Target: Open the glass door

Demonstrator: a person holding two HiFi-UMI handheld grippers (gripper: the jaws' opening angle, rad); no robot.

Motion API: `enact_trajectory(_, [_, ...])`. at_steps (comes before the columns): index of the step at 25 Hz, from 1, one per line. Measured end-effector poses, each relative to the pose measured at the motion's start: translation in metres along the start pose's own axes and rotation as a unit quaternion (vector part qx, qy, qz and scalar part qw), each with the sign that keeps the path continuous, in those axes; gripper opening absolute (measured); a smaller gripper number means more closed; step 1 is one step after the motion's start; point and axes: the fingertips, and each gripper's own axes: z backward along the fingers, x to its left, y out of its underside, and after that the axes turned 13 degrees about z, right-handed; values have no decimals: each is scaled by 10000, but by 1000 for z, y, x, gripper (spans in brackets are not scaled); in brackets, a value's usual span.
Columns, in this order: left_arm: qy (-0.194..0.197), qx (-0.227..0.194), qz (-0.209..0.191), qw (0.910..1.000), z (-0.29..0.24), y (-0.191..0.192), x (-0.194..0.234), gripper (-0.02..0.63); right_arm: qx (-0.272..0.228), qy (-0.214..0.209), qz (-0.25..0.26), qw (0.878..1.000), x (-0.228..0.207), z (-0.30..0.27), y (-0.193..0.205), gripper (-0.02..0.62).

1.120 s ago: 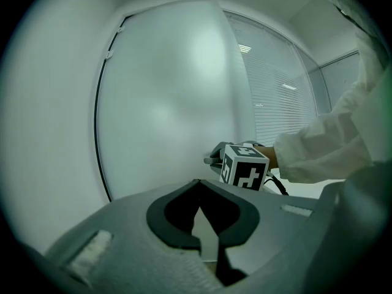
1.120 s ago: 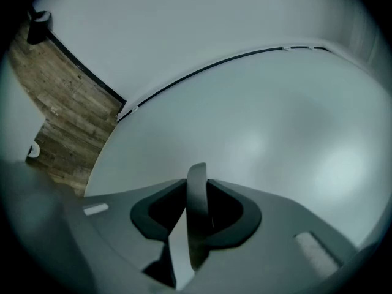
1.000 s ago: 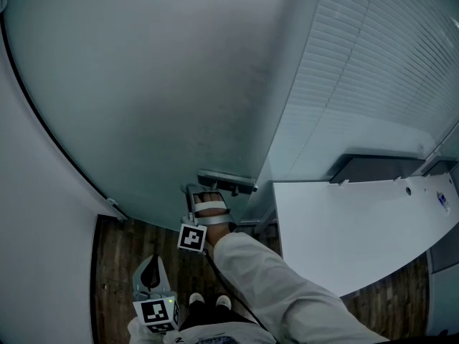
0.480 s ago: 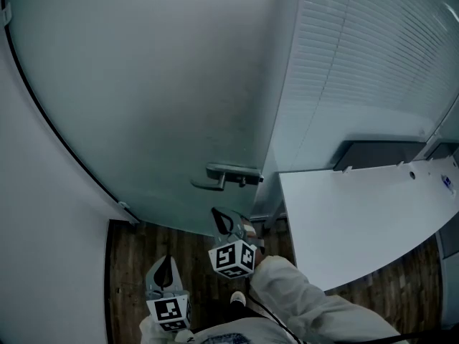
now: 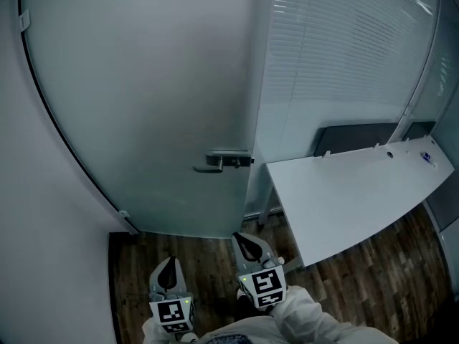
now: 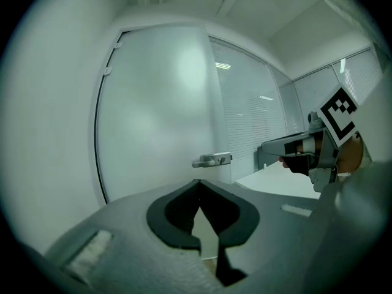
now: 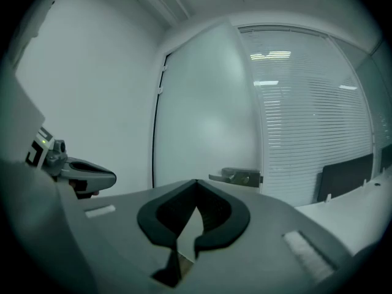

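Glass door point(image 5: 143, 106) fills the upper left and centre of the head view: frosted, with a dark edge strip curving down its left side. No gap shows at the latch edge, so it reads as closed.
Door handle point(image 5: 222, 160) is a metal lever at the door's right edge, mid-frame, lying level with its free end pointing left. Nothing touches it.

Left gripper point(image 5: 169, 267) is at bottom centre-left of the head view, over the wood floor point(image 5: 208, 253), and points up-frame at the door. In the left gripper view its tips point(image 6: 196, 182) meet with nothing between them. The handle point(image 6: 212, 160) is just above them in that view, well clear.

Right gripper point(image 5: 247, 246) is just beside the left one, at bottom centre, its marker cube point(image 5: 262, 287) facing the camera. It is also well apart from the handle. In the right gripper view its tips point(image 7: 195, 184) are together and empty, and the handle point(image 7: 240, 177) is right of centre beyond them.

Each gripper sees the other: the right one point(image 6: 288, 147) shows at the right edge of the left gripper view, and the left one point(image 7: 92, 177) at the left edge of the right gripper view.

White bench point(image 5: 344, 199) is at right of the head view, with a dark panel point(image 5: 358, 138) behind it. A slatted blind partition point(image 5: 344, 49) is at upper right, next to the door. A plain wall point(image 5: 43, 213) runs down the left edge.
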Motion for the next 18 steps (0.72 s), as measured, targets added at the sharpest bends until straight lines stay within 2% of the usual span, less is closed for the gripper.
enact_trajectory(5, [318, -146, 27, 9994, 45, 4, -15, 3, 134, 172, -300, 9993, 30, 57, 5, 5])
enact_trajectory(10, [586, -198, 26, 9981, 93, 16, -26, 3, 179, 645, -425, 9969, 58, 111, 7, 4])
enact_trajectory(15, [648, -21, 83, 9979, 140, 35, -31, 3, 261, 648, -502, 9963, 90, 153, 6, 3])
enact_trajectory(18, [676, 47, 146, 9976, 155, 42, -36, 3, 323, 634, -489, 9963, 95, 171, 5, 3])
